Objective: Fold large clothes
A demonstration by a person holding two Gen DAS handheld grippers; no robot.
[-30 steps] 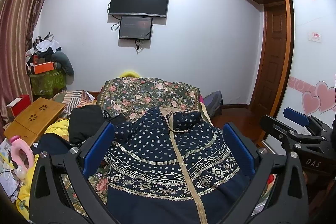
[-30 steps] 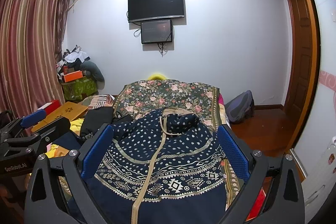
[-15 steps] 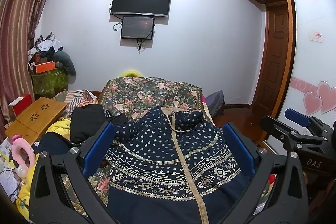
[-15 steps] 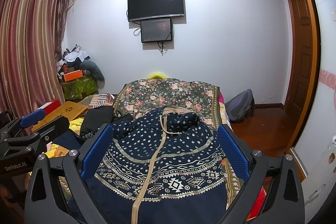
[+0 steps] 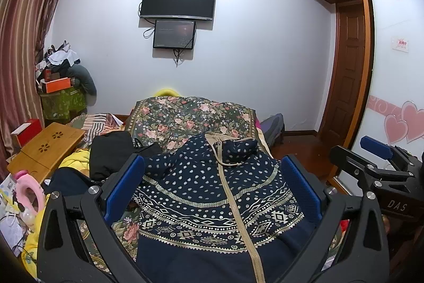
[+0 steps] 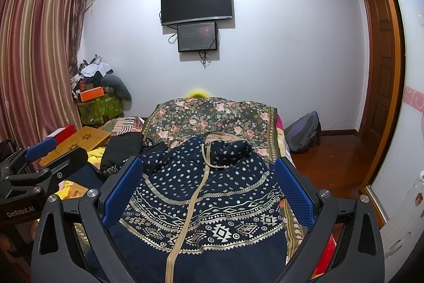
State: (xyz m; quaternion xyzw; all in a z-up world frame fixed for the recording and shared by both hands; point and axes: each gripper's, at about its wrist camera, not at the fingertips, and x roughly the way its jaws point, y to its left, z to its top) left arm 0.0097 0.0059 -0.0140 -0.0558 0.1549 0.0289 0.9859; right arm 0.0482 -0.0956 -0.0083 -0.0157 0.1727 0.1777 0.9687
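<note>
A navy hooded jacket (image 5: 212, 192) with white dots and cream patterned bands lies spread face-up on the floral bedspread (image 5: 185, 116), zipped, hood bunched at the top.

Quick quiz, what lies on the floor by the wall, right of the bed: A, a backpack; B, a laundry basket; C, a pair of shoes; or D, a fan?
A: a grey-and-purple backpack slumps on the wood floor against the wall, right beside the flowered bed cover.
</note>
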